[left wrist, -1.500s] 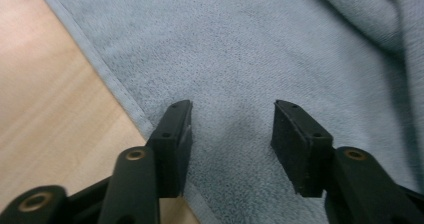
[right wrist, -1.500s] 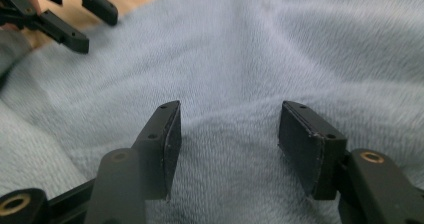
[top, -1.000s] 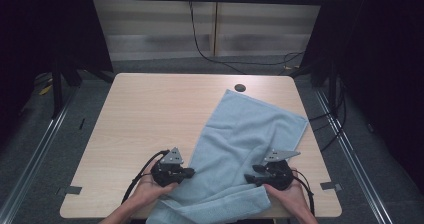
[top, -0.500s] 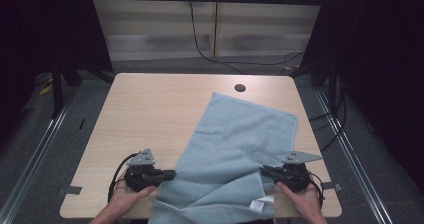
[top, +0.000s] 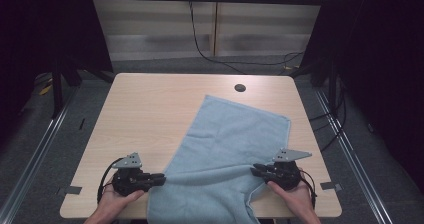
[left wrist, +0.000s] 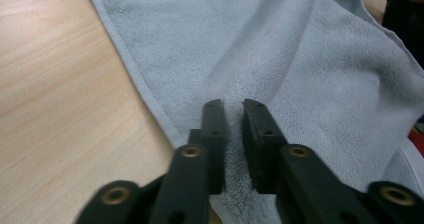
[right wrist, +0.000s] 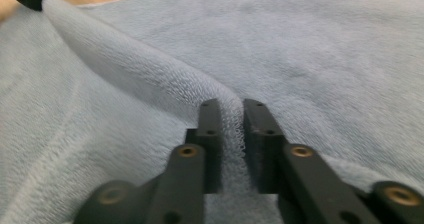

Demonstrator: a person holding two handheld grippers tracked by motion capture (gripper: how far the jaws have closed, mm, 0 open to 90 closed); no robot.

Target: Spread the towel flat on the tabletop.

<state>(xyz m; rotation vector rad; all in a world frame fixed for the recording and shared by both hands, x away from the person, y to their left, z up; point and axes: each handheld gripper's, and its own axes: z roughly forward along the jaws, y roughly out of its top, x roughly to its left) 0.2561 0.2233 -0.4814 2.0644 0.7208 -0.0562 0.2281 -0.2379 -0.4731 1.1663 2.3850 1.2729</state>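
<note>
At the near edge of the pale wooden worktop, a person's two hands come in from below, each holding a pair of black tongs. The left tongs point right and are closed on the near left edge of a light blue towel; in the left gripper view the left tongs pinch a raised ridge of the towel between nearly touching jaws. The right tongs point left and are closed on the towel's near right side; in the right gripper view the right tongs clamp a fold of the towel that stands up between the jaws.

Between the two tongs the towel is pulled fairly taut, and its near end hangs over the worktop's front edge. From there it lies flat, running diagonally away toward the far right of the worktop. Just beyond its far corner sits a small dark round hole in the worktop. Past the worktop, a black cable hangs down a pale wall.
</note>
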